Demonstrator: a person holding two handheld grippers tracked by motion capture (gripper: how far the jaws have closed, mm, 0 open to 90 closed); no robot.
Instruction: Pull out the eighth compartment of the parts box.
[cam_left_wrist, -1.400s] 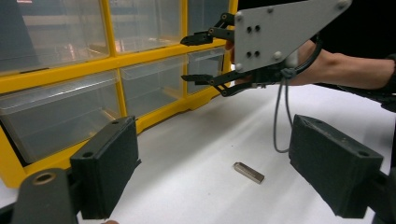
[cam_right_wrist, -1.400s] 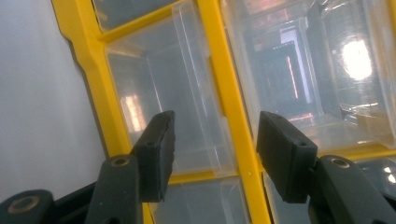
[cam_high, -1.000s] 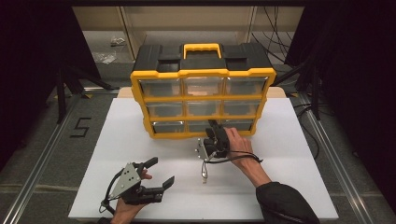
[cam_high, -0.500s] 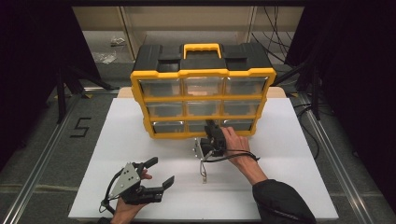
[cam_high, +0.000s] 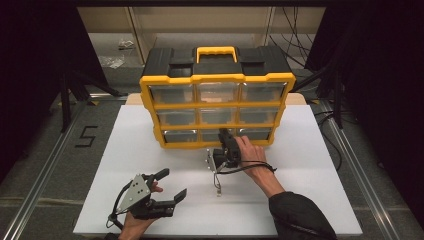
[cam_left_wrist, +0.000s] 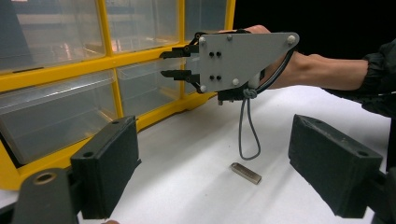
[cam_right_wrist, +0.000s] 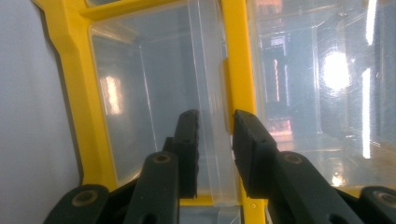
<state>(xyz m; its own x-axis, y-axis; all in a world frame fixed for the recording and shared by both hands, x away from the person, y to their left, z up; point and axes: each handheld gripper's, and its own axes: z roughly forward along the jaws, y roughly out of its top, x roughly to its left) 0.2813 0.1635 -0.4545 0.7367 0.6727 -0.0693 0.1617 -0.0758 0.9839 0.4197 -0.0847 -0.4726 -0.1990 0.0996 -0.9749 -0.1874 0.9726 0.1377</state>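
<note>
White table top (cam_high: 310, 150), with a small metal bar (cam_left_wrist: 245, 172) lying flat on it, apart from the cabinet. Grey floor (cam_high: 45, 165) around the table, marked with a black "5" (cam_high: 86, 136) to the left. Behind, pale shelving (cam_high: 115, 30) holding clear bags (cam_high: 111, 60); black cables (cam_high: 295, 45) to the right.

Yellow-framed organizer (cam_high: 217, 80) w/ black top and yellow carry handle stands upright at back-centre of the white table, front facing the person. 3x3 grid of clear plastic drawers. Bottom-row middle drawer (cam_high: 216, 134) is the one being worked: transparent, looks empty, still seated in its slot, its clear front pull lip (cam_right_wrist: 212, 140) sticking out beside the yellow divider.
</note>
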